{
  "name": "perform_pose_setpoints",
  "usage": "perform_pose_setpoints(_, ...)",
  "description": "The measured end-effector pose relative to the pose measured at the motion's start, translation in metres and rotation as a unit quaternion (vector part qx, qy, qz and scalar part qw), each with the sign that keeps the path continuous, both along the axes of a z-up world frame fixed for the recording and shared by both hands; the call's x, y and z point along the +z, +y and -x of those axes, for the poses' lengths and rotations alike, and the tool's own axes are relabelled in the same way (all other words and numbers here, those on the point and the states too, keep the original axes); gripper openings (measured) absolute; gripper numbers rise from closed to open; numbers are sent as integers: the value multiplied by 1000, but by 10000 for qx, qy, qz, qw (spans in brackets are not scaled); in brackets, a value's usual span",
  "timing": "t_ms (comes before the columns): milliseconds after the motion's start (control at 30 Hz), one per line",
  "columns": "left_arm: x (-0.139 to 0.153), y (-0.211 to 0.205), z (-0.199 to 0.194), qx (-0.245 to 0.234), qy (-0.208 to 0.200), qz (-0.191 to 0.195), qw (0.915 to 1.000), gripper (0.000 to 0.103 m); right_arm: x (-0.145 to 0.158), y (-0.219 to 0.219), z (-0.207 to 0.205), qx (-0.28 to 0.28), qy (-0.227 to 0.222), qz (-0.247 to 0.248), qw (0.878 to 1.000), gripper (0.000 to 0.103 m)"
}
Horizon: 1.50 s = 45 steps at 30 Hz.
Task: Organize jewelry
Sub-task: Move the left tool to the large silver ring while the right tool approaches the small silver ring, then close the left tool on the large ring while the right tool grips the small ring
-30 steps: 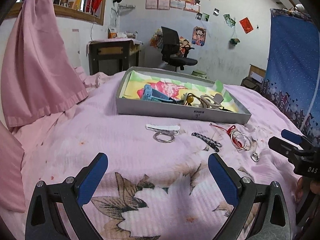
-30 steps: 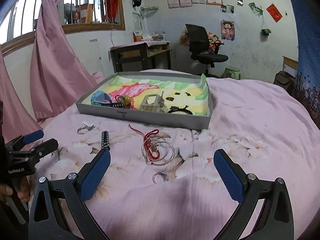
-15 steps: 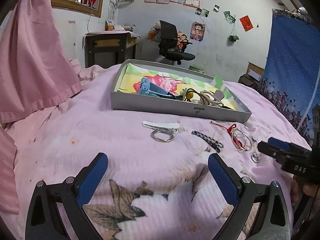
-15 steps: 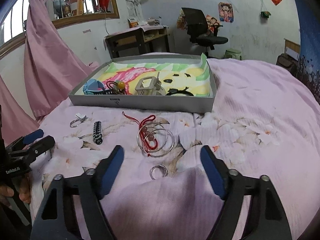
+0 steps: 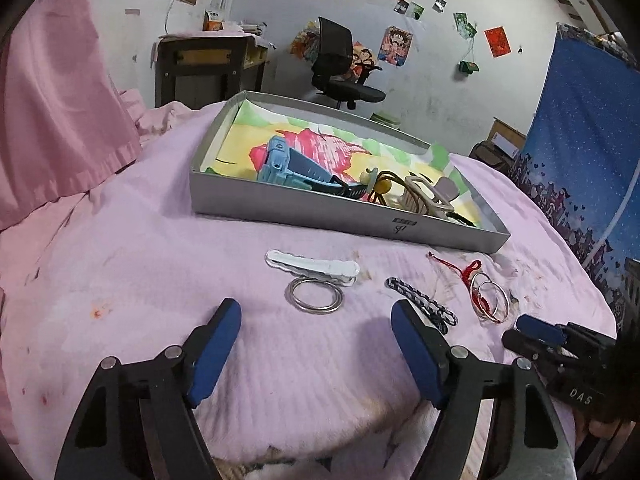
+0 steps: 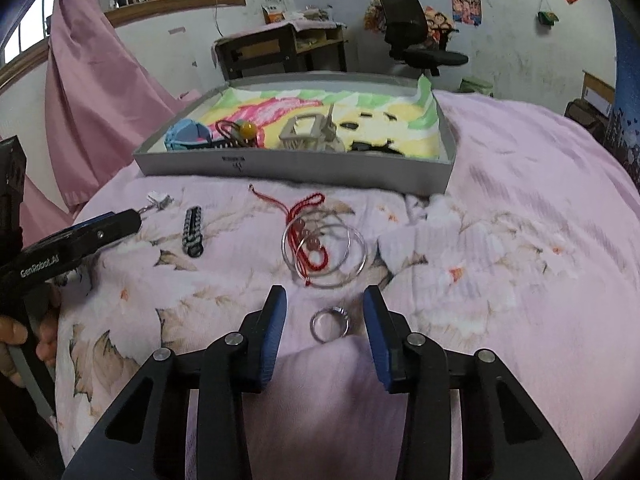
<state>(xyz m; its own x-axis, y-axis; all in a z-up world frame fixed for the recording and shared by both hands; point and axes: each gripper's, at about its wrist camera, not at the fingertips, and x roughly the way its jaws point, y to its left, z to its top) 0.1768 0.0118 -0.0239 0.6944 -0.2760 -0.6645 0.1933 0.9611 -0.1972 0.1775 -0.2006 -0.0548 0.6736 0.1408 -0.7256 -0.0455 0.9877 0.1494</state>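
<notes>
A grey tray (image 5: 320, 216) (image 6: 304, 168) with a colourful liner holds several jewelry pieces. On the pink bedsheet before it lie a white hair clip (image 5: 312, 266), a silver ring hoop (image 5: 315, 299), a black braided bracelet (image 5: 420, 310) (image 6: 193, 231), thin bangles with a red cord (image 5: 486, 298) (image 6: 324, 244) and a small silver ring (image 6: 330, 324). My left gripper (image 5: 316, 320) is open just short of the hoop. My right gripper (image 6: 325, 308) is half closed, open around the small ring without touching it.
A pink curtain (image 5: 52, 92) hangs at the left. A desk (image 5: 208, 68) and an office chair (image 5: 340, 72) stand behind the bed. A blue cloth (image 5: 580, 152) hangs at the right. The other gripper shows in each view (image 5: 560, 344) (image 6: 80, 236).
Both grippers moved forward and down toward the bed. The right jaws narrowed and now straddle the small ring. The left jaws narrowed a little near the hoop.
</notes>
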Motion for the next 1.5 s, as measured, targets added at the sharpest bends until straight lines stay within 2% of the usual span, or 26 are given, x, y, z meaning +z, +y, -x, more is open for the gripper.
perform_pose_setpoints(133, -2, -4, -4, -40, 53, -61, 10000, 70, -6, 0, -1, -20, 154, 7, 9999, 32)
perform_pose_setpoints(300, -3, -6, -10, -92, 116, -50, 9999, 53, -8, 2, 0, -41, 231, 16, 9997, 32)
perform_pose_setpoints(467, -7, -7, -17, -149, 233, -16, 9996, 38, -9, 7, 1, 59, 226, -33, 9997, 20)
perform_pose_setpoints(600, -9, -8, -19, -156, 277, -48, 9995, 30, -10, 10, 1, 155, 187, -58, 9997, 18)
perform_pose_setpoints(867, -8, -12, -14, -214, 240, -164, 9993, 30, -8, 15, 3, 305, 106, -87, 9994, 18)
perform_pose_setpoints(1167, 7, -20, 13, -514, -391, -237, 9976, 30, -3, 19, 3, 445, -74, -96, 9989, 18)
perform_pose_setpoints(1367, 9, -21, 15, -535, -409, -277, 9973, 29, 2, 23, 4, 530, -199, -30, 9984, 18)
perform_pose_setpoints(1500, 13, -22, 22, -583, -611, -281, 9960, 29, 3, 23, 4, 540, -270, -58, 9982, 18)
